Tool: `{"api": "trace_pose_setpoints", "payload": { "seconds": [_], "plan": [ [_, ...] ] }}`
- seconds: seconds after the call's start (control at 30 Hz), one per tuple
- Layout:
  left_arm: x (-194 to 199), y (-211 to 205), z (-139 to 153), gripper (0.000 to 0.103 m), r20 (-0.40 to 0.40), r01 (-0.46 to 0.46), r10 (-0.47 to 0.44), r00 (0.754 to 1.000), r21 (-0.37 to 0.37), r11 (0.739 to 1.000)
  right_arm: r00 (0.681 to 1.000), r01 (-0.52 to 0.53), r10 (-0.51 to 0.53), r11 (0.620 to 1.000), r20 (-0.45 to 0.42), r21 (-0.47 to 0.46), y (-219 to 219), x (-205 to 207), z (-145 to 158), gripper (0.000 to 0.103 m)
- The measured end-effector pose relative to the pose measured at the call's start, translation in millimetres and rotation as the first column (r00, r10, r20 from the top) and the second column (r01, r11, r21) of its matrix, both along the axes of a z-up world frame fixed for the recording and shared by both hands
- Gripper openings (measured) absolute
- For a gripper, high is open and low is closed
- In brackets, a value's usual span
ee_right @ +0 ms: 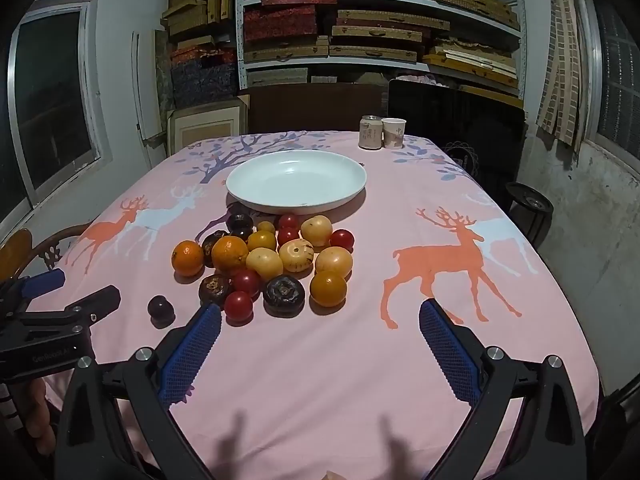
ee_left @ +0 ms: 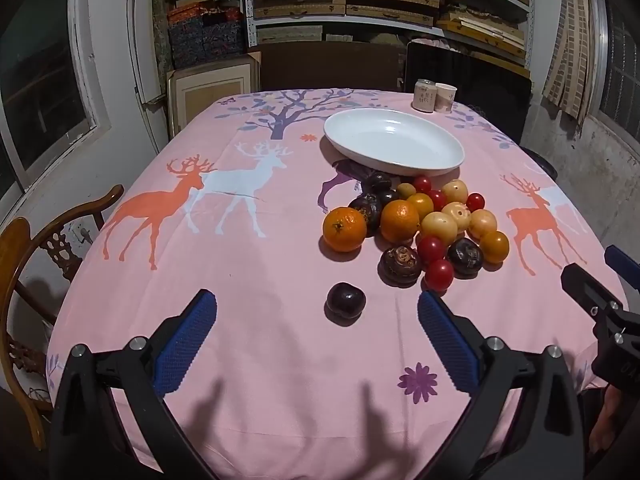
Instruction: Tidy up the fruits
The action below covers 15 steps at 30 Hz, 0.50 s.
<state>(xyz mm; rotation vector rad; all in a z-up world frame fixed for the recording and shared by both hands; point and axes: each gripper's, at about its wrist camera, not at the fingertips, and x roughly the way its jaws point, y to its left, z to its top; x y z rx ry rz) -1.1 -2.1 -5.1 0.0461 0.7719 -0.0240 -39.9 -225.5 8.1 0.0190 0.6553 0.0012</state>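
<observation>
Left tool [ee_left: 316,328] and right tool [ee_right: 320,334], both wide and empty, hover over the table's near edge; fruit pile [ee_right: 276,264] mid-table, white plate [ee_right: 296,182] behind it bare: sorting not begun.

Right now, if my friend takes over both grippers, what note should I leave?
Left gripper: jaws wide open, holding nothing, a lone dark fruit on the cloth between them.
Right gripper: jaws wide open, holding nothing.
Fruit pile: on the tablecloth just in front of the white plate.
Done: nothing, plate holds no fruit.
Left: all the fruit.
</observation>
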Motion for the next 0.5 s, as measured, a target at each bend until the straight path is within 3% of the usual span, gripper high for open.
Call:
{"api": "trace_pose_setpoints", "payload": {
  "seconds": [0.5],
  "plan": [
    [0.5, -0.1, -1.3, 0.099, -0.003, 0.004, -0.004, 1.0, 0.004, 1.0, 1.0, -0.008, 0.008, 1.0, -0.007, 0.001, 1.5, -2.0, -0.7, 0.1]
  ]
}}
